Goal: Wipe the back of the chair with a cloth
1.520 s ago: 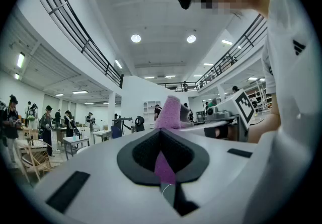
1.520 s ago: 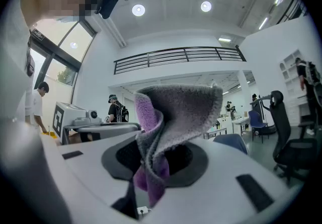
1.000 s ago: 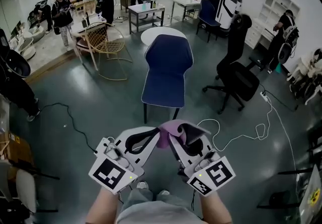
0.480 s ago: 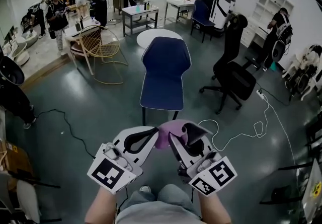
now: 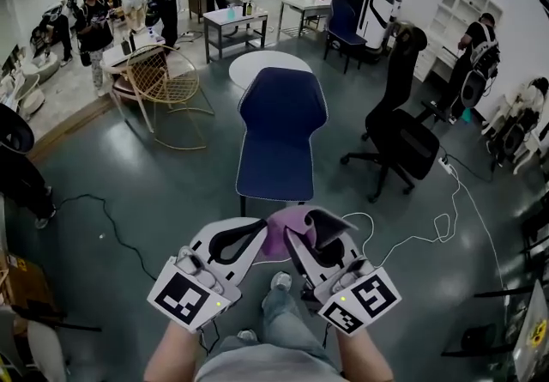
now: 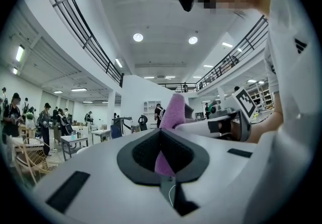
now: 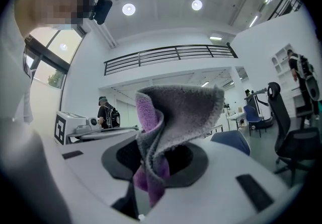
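Left gripper [image 5: 255, 230] and right gripper [image 5: 300, 226] stay closed on the cloth [image 5: 279, 233] between them (low, by the body); the chair [image 5: 281, 127], well apart ahead, looms slightly nearer. A shoe [image 5: 280, 282] has stepped forward.

From the head view I get only a purple crest of the cloth [image 5: 280, 227]; the rest is buried between the left gripper [image 5: 257, 228] and the right gripper [image 5: 298, 235]. In the left gripper view its lower end sinks into the jaws' closed seam. The seat of the chair [image 5: 281, 127] covers most of its legs. The person's forearms [image 5: 182, 356] run off the bottom edge. The people [image 5: 94, 21] far back are too small to read.
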The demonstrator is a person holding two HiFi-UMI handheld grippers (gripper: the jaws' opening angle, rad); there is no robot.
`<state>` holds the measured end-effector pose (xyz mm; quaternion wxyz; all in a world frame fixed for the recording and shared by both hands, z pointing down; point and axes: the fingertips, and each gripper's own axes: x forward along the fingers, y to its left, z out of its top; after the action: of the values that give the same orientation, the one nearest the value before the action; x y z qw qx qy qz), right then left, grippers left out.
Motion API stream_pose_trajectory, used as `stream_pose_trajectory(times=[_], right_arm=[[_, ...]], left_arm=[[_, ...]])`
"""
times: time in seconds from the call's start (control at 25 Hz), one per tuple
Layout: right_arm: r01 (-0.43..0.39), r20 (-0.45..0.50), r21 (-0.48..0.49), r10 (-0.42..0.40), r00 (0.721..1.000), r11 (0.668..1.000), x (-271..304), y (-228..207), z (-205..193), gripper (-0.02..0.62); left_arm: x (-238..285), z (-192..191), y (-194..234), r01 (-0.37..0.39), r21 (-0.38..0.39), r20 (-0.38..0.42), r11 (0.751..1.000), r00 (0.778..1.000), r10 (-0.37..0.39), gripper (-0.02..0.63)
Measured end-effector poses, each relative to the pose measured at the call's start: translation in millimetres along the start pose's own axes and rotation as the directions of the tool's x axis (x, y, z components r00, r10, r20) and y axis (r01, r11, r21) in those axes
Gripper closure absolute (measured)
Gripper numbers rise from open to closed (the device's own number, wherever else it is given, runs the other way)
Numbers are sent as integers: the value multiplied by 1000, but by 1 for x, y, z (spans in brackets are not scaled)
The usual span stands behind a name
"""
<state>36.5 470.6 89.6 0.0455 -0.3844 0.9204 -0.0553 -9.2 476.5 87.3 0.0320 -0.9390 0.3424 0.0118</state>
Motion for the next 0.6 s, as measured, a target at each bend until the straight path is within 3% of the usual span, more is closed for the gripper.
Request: stream_pose_trajectory(times=[0.6], right_arm=[[-130,-22,-11,129,991,992,110,-143,29,494]], left_arm=[[132,9,122,-134,23,34,991,991,133,594]])
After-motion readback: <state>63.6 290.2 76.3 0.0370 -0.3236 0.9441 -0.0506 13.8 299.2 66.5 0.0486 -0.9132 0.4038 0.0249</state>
